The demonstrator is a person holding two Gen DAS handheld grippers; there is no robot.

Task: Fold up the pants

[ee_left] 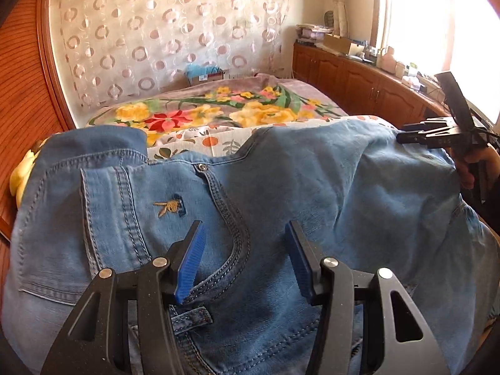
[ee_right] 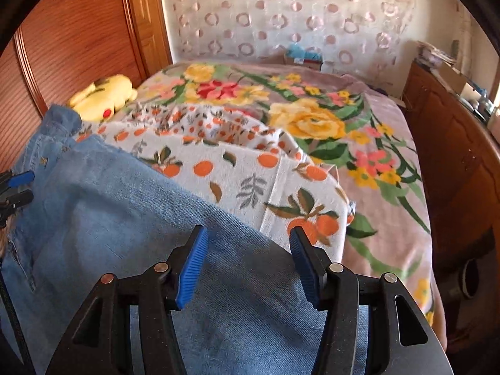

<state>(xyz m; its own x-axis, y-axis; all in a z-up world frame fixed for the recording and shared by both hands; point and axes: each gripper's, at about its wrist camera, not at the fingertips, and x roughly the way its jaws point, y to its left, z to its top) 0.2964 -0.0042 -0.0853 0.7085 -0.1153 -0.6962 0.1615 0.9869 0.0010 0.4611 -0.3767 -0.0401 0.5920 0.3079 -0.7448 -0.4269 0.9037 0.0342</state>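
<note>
Black, angular left gripper [ee_left: 245, 259] and right gripper [ee_right: 248, 264]: ribbed blue pads [ee_left: 190, 265] on each finger, silver pivot screws, triangular cut-outs in the frames.

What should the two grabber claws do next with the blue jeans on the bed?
Probably close on the cloth. The left gripper is open over the blue denim jeans, by the curved pocket seam. The right gripper is open too, over plain denim near the orange-print white cloth. Neither holds anything, so a fold likely needs a pinch first.
</note>
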